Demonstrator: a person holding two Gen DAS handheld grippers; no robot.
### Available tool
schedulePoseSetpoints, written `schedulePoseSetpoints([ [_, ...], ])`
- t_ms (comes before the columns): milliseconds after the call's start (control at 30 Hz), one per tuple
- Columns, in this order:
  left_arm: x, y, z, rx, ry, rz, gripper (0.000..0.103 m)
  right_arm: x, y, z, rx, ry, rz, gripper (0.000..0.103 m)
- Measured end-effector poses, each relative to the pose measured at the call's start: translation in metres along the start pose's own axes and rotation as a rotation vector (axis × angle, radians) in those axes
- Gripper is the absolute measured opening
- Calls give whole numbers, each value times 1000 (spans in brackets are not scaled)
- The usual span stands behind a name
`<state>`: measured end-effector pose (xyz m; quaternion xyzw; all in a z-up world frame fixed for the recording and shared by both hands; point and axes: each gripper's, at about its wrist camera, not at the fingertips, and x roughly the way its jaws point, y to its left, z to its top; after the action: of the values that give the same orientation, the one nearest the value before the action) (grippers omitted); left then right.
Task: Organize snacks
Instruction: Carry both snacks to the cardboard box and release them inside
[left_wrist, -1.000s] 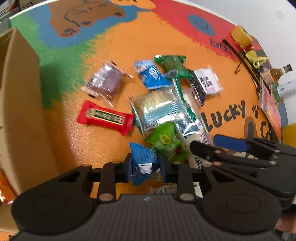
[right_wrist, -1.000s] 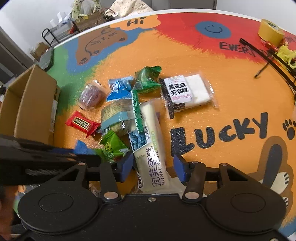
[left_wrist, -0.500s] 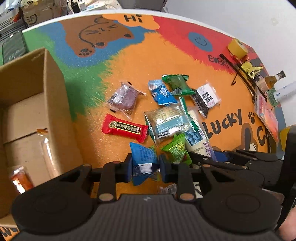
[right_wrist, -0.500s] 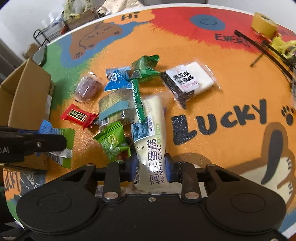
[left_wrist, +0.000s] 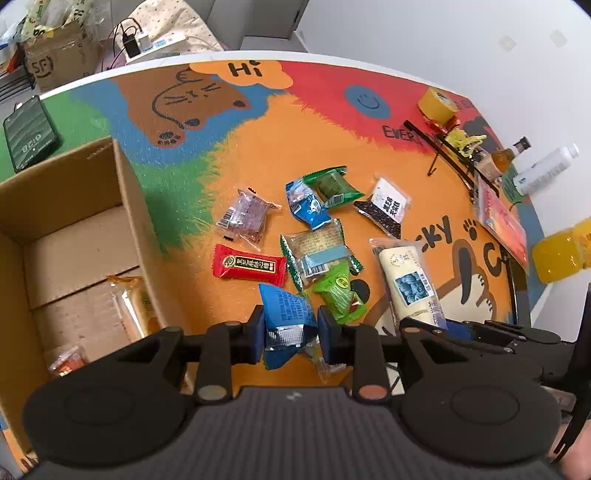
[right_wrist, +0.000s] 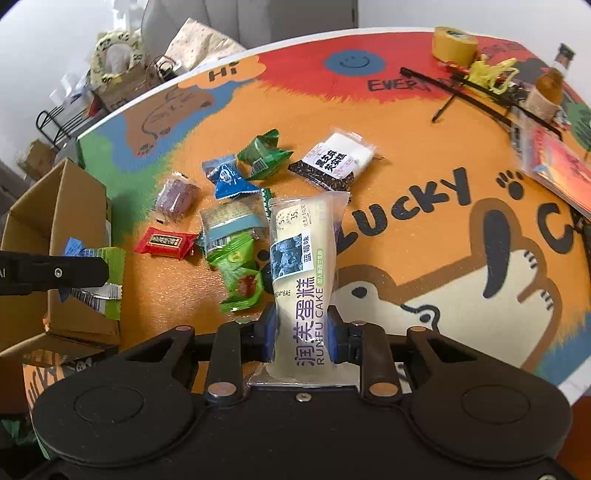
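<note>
My left gripper (left_wrist: 290, 334) is shut on a blue and green snack packet (left_wrist: 286, 310) and holds it above the table, next to the open cardboard box (left_wrist: 125, 206). My right gripper (right_wrist: 301, 334) is shut on the long pale cake packet (right_wrist: 301, 258), whose far end sticks out over the snack pile. In the right wrist view the left gripper (right_wrist: 92, 273) and its packet (right_wrist: 99, 291) hang at the box's (right_wrist: 74, 199) near corner. On the table lie a red bar (left_wrist: 249, 266), a purple packet (left_wrist: 245, 218), a light green packet (left_wrist: 340, 291) and several others.
Two orange-wrapped snacks (left_wrist: 129, 306) lie inside the box. A phone (left_wrist: 29, 138) rests at the far left. A yellow tape roll (left_wrist: 437, 105), bottles (left_wrist: 546, 170), a red booklet (left_wrist: 502, 221) and a yellow container (left_wrist: 561, 254) line the table's right edge.
The right gripper went from open around the cake packet to shut on it and lifted it. The left gripper rose with its blue packet, bringing more of the box into view.
</note>
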<state>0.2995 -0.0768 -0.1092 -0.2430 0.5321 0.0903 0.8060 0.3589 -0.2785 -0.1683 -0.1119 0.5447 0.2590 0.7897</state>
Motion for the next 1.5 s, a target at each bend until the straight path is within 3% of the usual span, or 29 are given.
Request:
schedulePoseSetpoints([
  [767,-77,42,-7,82,-100,-57,28,-68,62,-15,87,-172,-33,25],
  [1500,-107,130,-10,-67,-144,8,28,-93,138,-7,-1,-237,62,25],
])
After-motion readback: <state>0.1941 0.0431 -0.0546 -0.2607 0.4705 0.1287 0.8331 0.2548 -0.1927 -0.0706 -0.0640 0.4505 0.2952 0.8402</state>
